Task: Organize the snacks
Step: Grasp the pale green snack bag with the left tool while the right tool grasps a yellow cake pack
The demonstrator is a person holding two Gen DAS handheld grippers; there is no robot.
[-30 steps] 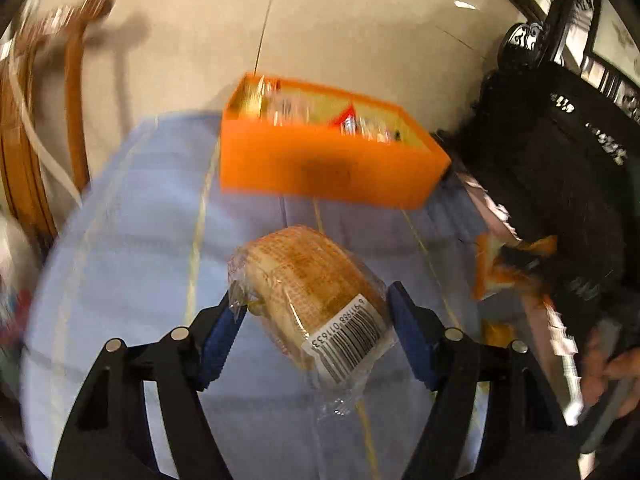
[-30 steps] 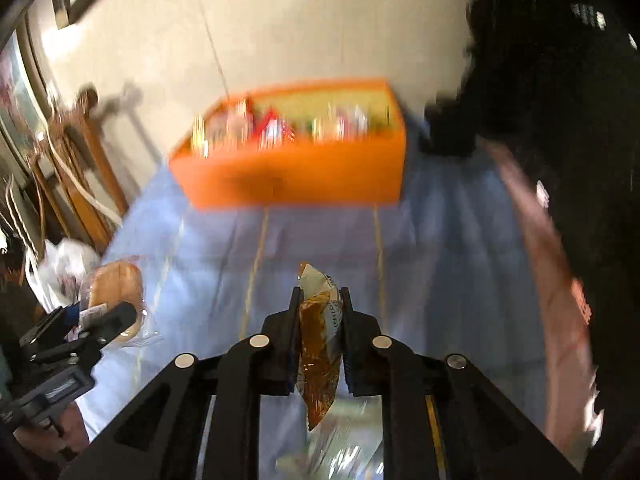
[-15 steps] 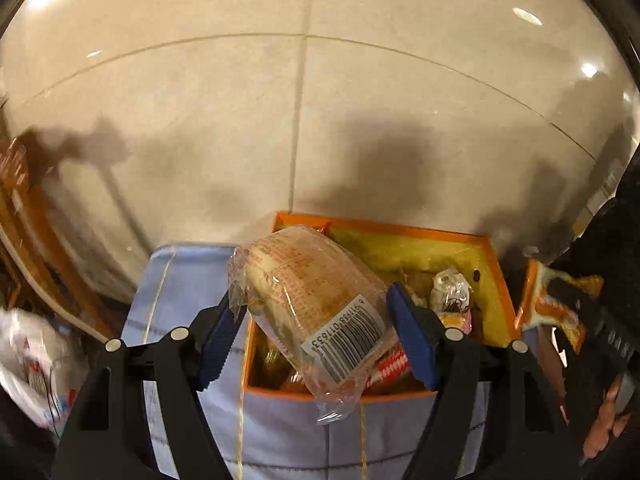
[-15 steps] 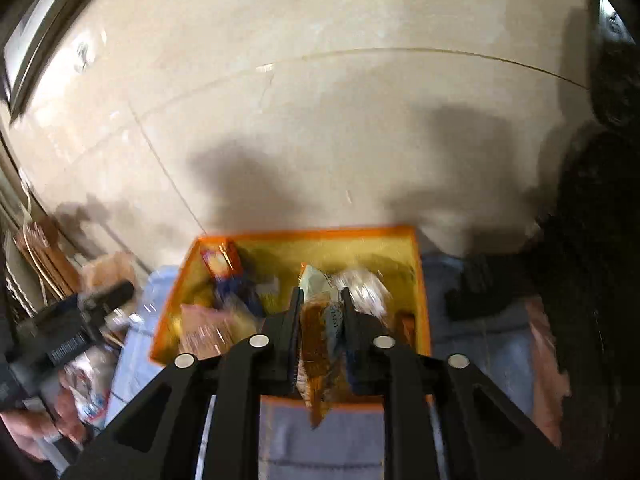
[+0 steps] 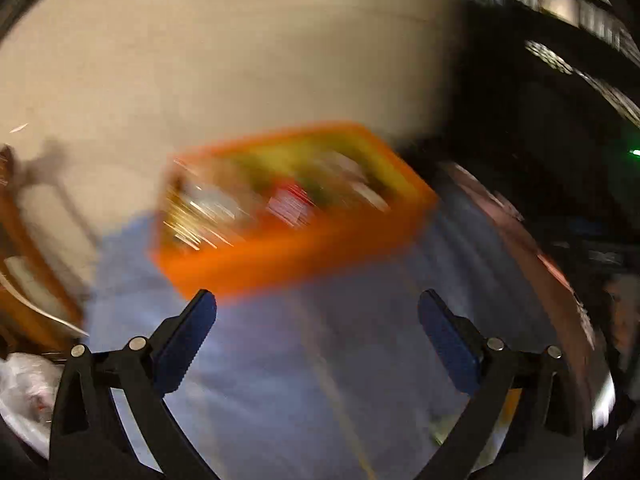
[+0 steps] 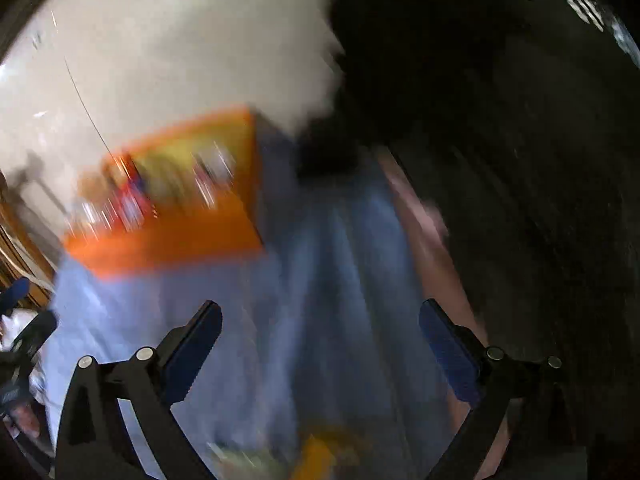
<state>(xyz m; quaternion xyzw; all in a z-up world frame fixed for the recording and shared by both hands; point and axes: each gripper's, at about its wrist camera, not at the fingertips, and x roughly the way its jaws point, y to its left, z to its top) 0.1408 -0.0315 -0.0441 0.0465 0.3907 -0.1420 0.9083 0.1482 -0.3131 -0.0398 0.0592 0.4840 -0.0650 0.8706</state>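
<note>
Both views are motion-blurred. An orange bin (image 5: 304, 256) with several snack packets inside stands at the far end of a light blue tablecloth (image 5: 288, 380); it also shows in the right wrist view (image 6: 168, 244). My left gripper (image 5: 318, 334) is open and empty, short of the bin's near wall. My right gripper (image 6: 320, 340) is open and empty, to the right of the bin and short of it. A yellow-orange snack packet (image 6: 316, 456) lies blurred at the bottom edge below the right gripper.
A wooden chair (image 5: 24, 280) stands left of the table. A white plastic bag (image 5: 24, 392) lies at the lower left. Dark furniture (image 6: 520, 200) fills the right side. The left gripper's tip (image 6: 16, 292) shows at the right view's left edge.
Both grippers have opened and let go of their packets, the wrapped bread and the orange snack pack, over the bin. Both have pulled back and lower toward the near table.
</note>
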